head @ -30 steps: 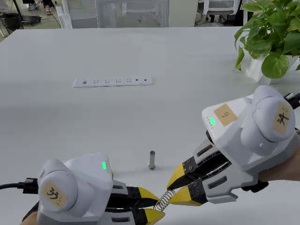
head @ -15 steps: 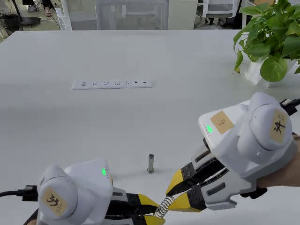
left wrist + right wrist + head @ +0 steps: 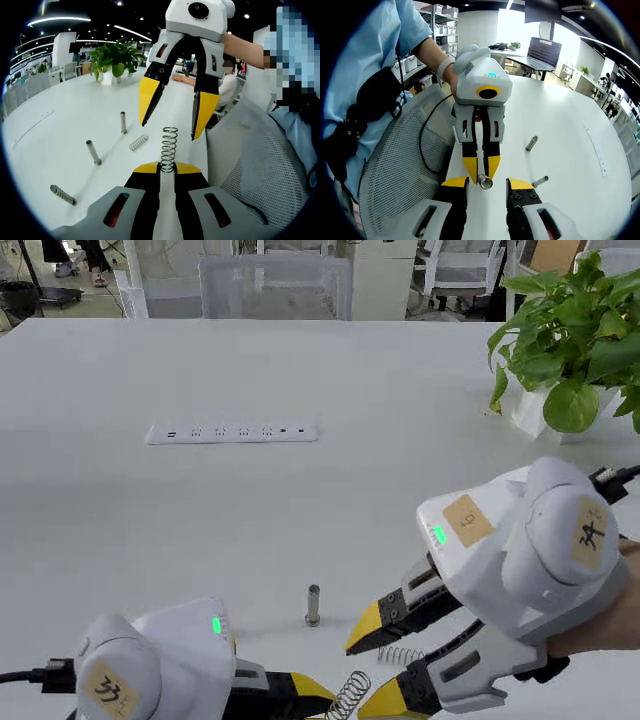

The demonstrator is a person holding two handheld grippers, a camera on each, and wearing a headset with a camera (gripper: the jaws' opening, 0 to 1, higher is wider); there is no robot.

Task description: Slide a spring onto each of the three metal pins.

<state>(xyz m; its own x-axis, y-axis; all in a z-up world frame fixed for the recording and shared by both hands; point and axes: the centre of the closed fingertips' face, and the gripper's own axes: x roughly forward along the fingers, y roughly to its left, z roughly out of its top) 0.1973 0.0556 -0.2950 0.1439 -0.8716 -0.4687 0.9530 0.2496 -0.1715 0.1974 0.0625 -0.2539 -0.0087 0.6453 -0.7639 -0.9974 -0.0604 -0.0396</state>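
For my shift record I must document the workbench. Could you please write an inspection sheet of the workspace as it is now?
Surface: white table, no marks seen.
Job's things: two bare pins standing, near pin and far pin; third pin seems to lie flat with coils on it; loose spring lying on the table; held spring.
Clutter: power strip; potted plant.
Grippers: left gripper shut on the held spring; right gripper open, jaws on either side of that spring's free end.
Cables: black cable at the left gripper.
Surroundings: mesh chair beyond the table.
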